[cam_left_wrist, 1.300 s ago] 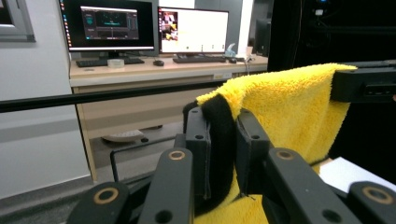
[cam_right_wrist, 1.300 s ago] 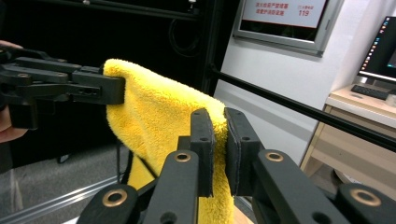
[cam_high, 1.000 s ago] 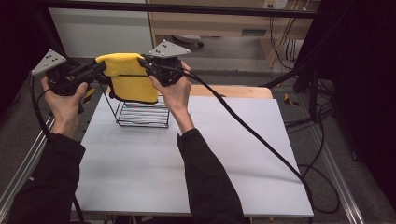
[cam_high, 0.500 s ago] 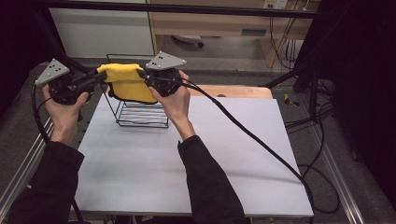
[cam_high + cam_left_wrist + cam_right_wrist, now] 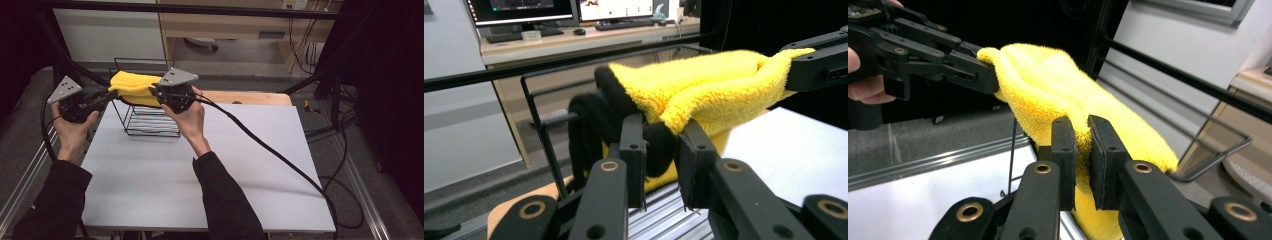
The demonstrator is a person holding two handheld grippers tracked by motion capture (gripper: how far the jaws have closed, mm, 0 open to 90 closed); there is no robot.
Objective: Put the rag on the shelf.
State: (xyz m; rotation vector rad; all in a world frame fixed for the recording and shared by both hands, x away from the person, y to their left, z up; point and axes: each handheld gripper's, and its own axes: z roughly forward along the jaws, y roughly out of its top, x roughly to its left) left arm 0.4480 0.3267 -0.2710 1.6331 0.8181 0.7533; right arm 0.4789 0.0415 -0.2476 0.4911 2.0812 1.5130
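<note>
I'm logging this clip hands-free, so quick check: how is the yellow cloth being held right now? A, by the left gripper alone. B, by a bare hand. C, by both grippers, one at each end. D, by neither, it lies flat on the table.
C: the left gripper and right gripper each pinch an end of the yellow cloth, stretched above the wire basket.

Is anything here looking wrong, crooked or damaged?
Nothing stands out. The yellow cloth is held between the left gripper and the right gripper, above the black wire basket, which stands upright on the white table.
</note>
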